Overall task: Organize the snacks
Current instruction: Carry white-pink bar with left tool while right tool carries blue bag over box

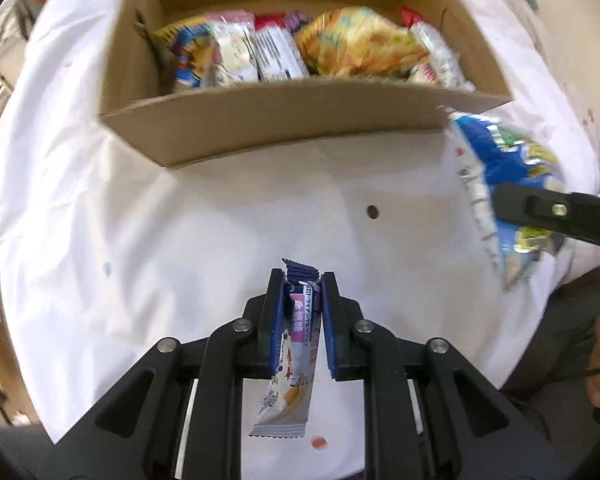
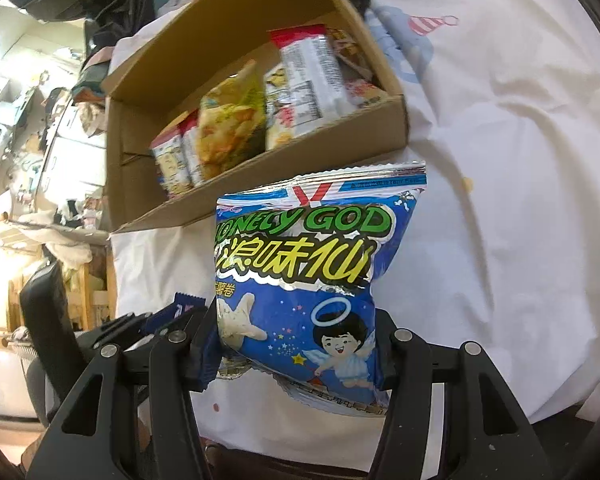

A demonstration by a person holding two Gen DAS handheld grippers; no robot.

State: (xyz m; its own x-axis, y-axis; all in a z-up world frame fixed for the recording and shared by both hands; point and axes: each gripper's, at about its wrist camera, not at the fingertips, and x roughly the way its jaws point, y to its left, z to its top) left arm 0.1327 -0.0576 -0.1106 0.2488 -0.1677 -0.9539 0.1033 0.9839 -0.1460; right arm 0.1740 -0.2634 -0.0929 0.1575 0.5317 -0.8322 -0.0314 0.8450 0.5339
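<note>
Clamped in the left hand-held gripper (image 1: 301, 280), a slim snack bar (image 1: 296, 332) hangs over the surface (image 1: 220, 220); the right hand-held gripper (image 2: 296, 344) pinches a blue chip bag (image 2: 312, 272). Both seem bound for the cardboard box (image 1: 276, 120) at twelve o'clock, next needing a carry over its near wall

The glossy blue puffed snack bag (image 2: 300, 280) bore green and yellow lettering and a haloed cartoon angel. The slim purple-and-white wrapper (image 1: 296, 344) had zigzag ends. The plain brown cardboard box (image 1: 276, 124) sat on white cloth (image 1: 100, 240).
</note>
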